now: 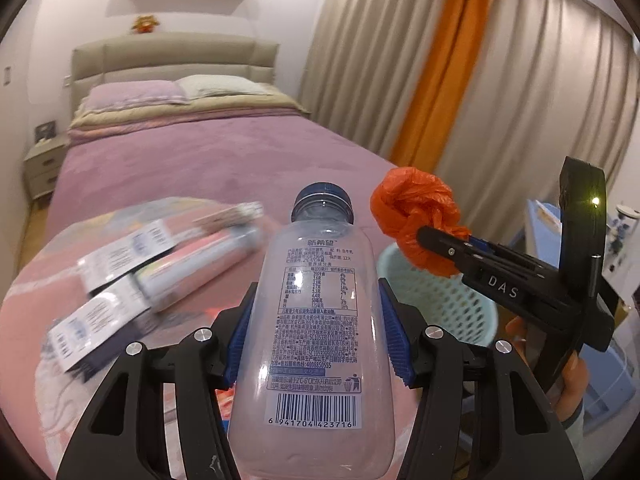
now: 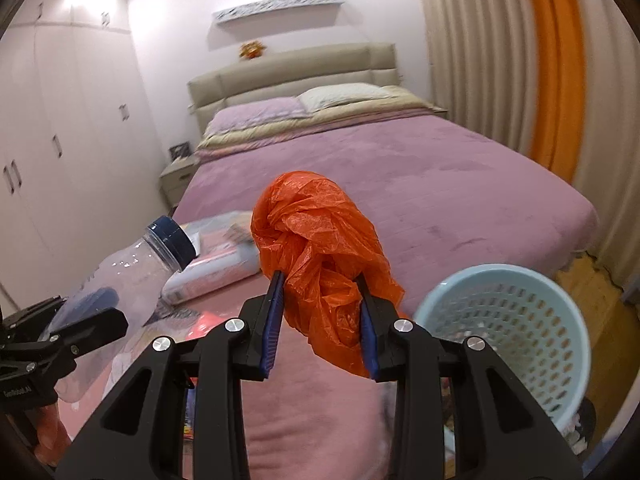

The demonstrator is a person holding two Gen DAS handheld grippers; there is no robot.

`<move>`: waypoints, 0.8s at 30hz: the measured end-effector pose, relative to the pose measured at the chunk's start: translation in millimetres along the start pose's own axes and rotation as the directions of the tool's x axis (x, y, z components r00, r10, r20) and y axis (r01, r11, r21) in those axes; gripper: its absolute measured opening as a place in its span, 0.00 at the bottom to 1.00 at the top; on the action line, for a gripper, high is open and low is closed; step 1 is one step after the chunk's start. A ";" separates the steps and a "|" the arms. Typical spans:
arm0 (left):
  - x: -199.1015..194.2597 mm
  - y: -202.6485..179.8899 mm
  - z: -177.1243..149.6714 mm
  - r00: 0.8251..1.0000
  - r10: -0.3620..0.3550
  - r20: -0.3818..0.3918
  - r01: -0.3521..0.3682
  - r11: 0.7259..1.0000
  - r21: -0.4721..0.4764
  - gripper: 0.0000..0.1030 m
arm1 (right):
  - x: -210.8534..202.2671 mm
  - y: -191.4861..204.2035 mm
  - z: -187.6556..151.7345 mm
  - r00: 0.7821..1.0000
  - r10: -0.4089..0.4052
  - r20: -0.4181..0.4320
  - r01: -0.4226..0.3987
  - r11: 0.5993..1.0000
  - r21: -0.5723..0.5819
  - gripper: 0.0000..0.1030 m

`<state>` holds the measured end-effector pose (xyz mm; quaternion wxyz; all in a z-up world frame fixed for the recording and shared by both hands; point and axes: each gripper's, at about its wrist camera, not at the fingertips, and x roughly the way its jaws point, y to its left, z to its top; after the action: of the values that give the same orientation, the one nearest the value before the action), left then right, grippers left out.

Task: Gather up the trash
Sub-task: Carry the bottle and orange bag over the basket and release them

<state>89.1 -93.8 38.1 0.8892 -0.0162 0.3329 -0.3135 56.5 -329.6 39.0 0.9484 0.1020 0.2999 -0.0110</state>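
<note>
Left fingers (image 1: 316, 328) clamp clear bottle (image 1: 314, 320); right fingers (image 2: 320, 320) pinch seemingly knotted orange bag (image 2: 316, 240)

The boxes (image 1: 116, 264) on the near left of the pink cloth are blurred, so their print cannot be read. The bottle (image 1: 316, 320) is cut off at its base by the bottom edge. The inside of the basket (image 2: 516, 328) is partly hidden behind its wall.
</note>
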 end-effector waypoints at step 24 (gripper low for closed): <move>168.5 -124.5 18.6 0.967 -0.171 -0.191 0.185 0.981 0.058 0.53 | 22.9 -192.6 -31.9 0.958 -0.183 -0.220 0.262 0.871 0.416 0.30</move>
<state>130.2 -292.8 -16.0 0.8225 0.0166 0.3993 -0.4047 41.4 -510.8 -35.6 0.8632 0.2792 0.3808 -0.1789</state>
